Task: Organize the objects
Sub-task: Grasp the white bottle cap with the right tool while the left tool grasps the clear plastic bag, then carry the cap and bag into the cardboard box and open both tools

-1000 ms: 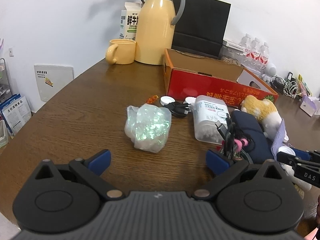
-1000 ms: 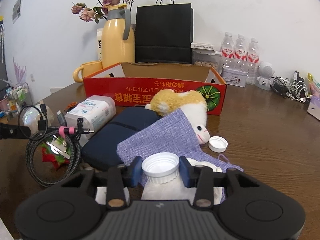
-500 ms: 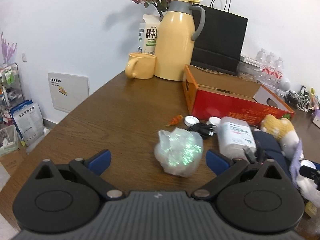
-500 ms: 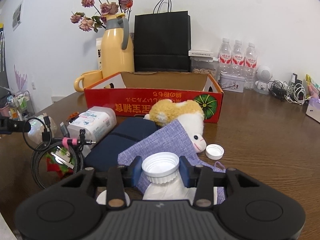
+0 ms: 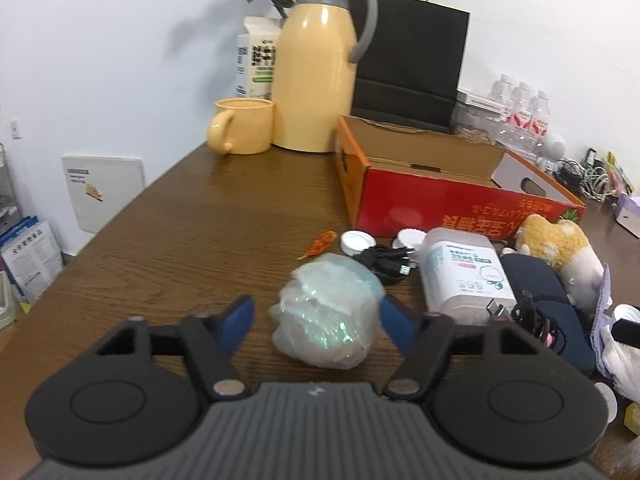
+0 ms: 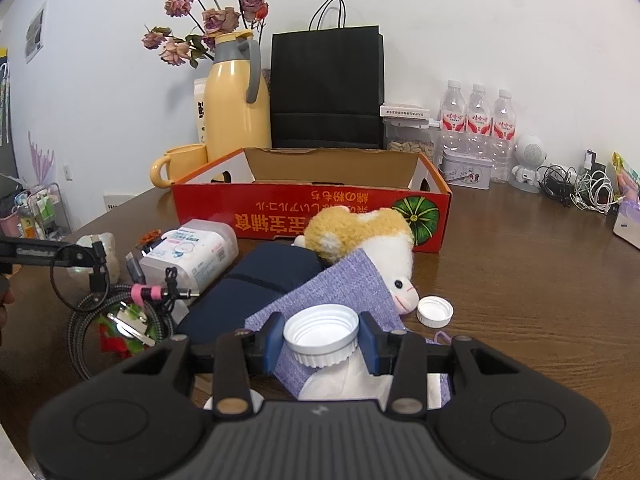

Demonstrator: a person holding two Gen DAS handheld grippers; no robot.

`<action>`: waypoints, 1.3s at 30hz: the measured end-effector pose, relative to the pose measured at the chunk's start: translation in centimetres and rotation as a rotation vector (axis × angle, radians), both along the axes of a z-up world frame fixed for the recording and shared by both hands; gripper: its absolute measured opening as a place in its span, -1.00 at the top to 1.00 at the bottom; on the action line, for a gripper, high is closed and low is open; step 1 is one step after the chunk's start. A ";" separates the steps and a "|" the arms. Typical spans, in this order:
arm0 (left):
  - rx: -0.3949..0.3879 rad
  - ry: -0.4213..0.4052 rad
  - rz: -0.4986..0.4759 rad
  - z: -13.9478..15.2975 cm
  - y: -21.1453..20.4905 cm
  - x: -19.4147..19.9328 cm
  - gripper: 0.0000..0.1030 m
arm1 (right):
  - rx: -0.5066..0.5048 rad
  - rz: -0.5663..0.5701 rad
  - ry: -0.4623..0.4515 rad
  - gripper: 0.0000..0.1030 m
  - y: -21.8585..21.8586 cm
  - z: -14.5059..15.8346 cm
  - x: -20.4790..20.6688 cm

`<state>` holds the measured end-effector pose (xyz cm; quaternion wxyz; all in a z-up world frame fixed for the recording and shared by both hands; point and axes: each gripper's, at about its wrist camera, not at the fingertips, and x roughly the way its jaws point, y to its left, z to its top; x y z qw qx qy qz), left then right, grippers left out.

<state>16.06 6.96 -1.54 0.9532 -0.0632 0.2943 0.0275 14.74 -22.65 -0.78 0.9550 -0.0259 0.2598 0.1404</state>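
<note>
While my left gripper [image 5: 316, 322] was closing, the crinkled iridescent plastic bag [image 5: 326, 314] sat between its blue pads on the worktop [image 5: 180, 240]; a second before, those jaws had stood wide and the bag lay farther ahead. The right-hand pad looked to be at the bag's edge, the left-hand one not yet touching, so I judged the grasp begun but not made, with the bag next for the box. My right gripper [image 6: 320, 340] had not changed: it was clamped on the white screw neck of a soft white pouch [image 6: 320, 334], held over the purple woven cloth [image 6: 340, 292].

The red cardboard box [image 6: 312, 216] stood open beyond the pile, and what I could see of its inside was bare cardboard. Outside it lay the wipes pack [image 5: 464, 272], a dark blue pouch [image 6: 256, 284], the plush toy [image 6: 360, 240], coiled cables [image 6: 116, 312] and loose white caps [image 6: 434, 311].
</note>
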 end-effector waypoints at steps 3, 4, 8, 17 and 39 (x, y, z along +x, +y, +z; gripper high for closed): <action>-0.023 -0.002 -0.025 -0.3 0.0 0.4 0.20 | -0.001 -0.003 -0.005 0.25 0.0 0.2 0.1; -0.027 -0.010 -0.030 -0.2 0.0 0.3 0.27 | -0.001 -0.004 -0.007 0.25 0.0 0.3 0.1; -0.037 -0.038 -0.040 0.4 0.2 0.0 0.30 | 0.000 -0.005 -0.015 0.25 -0.2 0.5 0.3; -0.005 -0.141 -0.050 4.5 -0.2 1.8 0.30 | -0.002 0.007 -0.084 0.25 -0.6 2.7 2.0; 0.026 0.039 -0.199 6.6 -6.8 20.2 0.29 | -0.016 0.057 0.043 0.25 1.5 5.2 22.9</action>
